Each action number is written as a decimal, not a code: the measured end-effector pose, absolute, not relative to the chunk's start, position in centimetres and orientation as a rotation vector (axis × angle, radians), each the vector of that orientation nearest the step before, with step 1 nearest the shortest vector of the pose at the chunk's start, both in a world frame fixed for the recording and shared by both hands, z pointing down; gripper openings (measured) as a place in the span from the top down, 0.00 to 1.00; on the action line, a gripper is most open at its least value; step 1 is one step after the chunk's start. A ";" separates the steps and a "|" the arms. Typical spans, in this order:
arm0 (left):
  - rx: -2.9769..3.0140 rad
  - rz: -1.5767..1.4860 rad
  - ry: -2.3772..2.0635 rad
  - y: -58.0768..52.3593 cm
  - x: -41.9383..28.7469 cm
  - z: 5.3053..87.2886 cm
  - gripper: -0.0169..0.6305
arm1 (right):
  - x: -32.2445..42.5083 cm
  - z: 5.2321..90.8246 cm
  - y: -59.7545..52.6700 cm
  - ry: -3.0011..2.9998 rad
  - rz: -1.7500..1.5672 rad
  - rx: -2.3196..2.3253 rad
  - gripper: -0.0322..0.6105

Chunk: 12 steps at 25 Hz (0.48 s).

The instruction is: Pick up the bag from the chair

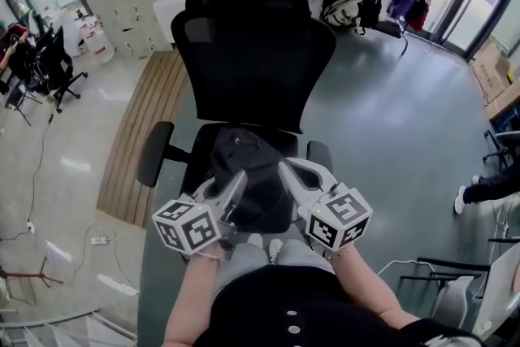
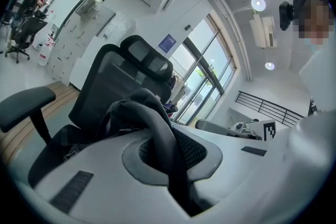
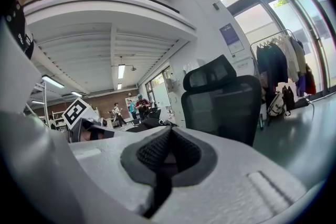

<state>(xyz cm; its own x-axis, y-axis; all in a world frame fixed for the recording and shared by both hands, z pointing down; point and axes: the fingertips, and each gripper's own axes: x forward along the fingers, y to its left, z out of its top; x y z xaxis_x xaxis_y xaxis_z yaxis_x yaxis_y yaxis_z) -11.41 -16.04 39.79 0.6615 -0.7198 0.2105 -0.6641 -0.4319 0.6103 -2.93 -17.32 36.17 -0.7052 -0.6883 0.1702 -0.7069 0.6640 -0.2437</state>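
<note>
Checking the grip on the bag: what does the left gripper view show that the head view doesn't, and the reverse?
Left gripper view only: the left gripper shut on a black strap of the bag. Head view only: the bag's whole body, with the right gripper at its other side. Both: the chair, its mesh backrest and an armrest.

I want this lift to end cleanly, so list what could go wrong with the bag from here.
1. The left gripper holds the bag only by a strap; the load could swing or slide through the pads.
2. The right gripper seems to pinch just a thin bit of the bag, which may pull free.
3. The bag is low over the chair, near an armrest, and could snag.
</note>
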 end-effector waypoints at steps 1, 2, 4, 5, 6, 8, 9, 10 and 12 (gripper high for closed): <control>2.216 -0.122 -1.063 -16.2 -11.4 39.1 0.91 | -2.8 35.7 -17.5 -2.811 0.437 1.192 0.95; 2.232 -0.135 -1.063 -16.4 -11.4 38.4 0.91 | -2.7 35.3 -17.7 -2.815 0.424 1.202 0.95; 2.264 -0.156 -1.068 -16.7 -11.4 37.3 0.91 | -2.6 34.6 -18.1 -2.832 0.405 1.205 0.95; 2.279 -0.165 -1.072 -17.0 -11.5 36.8 0.91 | -2.6 34.1 -18.2 -2.843 0.392 1.203 0.95; 2.295 -0.174 -1.076 -17.2 -11.7 36.4 0.91 | -2.7 33.6 -18.4 -2.853 0.376 1.202 0.95; 2.328 -0.190 -1.084 -17.5 -12.1 35.4 0.91 | -2.9 32.5 -18.8 -2.874 0.343 1.199 0.95; 2.345 -0.197 -1.088 -17.7 -12.2 34.9 0.91 | -3.0 31.9 -19.0 -2.885 0.326 1.197 0.95; 2.361 -0.201 -1.092 -17.8 -12.2 34.3 0.91 | -3.1 31.2 -19.2 -2.896 0.308 1.194 0.95; 2.393 -0.211 -1.096 -17.9 -12.3 33.1 0.91 | -3.3 30.1 -19.4 -2.912 0.267 1.190 0.95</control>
